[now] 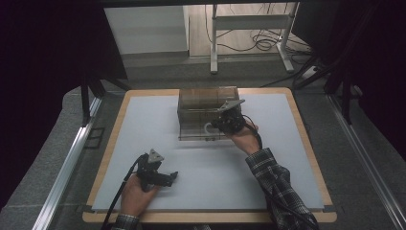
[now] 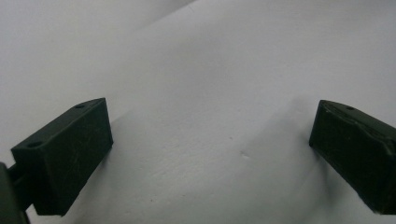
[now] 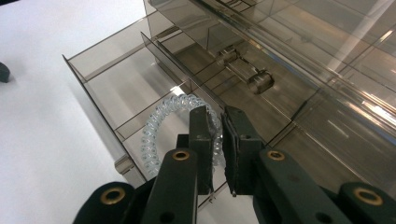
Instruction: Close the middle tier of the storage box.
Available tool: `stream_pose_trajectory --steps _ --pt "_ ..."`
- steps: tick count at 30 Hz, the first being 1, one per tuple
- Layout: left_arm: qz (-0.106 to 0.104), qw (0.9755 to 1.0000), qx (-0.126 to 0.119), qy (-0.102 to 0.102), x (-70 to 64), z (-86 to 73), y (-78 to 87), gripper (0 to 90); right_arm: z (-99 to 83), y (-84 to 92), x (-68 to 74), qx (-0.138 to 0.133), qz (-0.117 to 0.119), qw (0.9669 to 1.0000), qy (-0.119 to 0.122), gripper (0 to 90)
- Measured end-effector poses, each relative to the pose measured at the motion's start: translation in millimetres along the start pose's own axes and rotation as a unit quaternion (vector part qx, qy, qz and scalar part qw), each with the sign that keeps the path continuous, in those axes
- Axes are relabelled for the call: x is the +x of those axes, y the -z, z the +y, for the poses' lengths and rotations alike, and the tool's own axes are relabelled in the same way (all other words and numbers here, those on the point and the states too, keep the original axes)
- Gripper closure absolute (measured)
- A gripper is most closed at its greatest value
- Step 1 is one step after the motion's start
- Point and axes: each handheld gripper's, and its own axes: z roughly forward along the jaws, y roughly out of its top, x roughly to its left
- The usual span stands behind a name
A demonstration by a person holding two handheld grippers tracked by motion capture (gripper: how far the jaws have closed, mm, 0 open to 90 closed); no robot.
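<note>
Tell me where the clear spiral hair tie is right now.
In the right gripper view, the clear spiral hair tie hangs pinched in the right tool, over the open drawer of the smoky plastic organizer at the table's far middle.

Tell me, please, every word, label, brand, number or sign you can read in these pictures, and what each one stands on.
None: no readable text in these views.
Smoked clear drawer box: no label or brand on its walls or dividers.
Clear coiled ring, held by the right gripper over the open drawer: unmarked.
Left gripper, jaws apart over the white mat: black pads bear screw holes, no lettering.
</note>
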Motion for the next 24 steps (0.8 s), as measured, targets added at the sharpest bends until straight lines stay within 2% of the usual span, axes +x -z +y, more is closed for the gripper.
stream_pose_trajectory --steps 24 --pt "0.0 1.0 0.0 0.0 0.0 0.0 0.0 0.0 -6.9 -13.8 5.1 0.013 -0.005 0.9998 0.014 80.2"
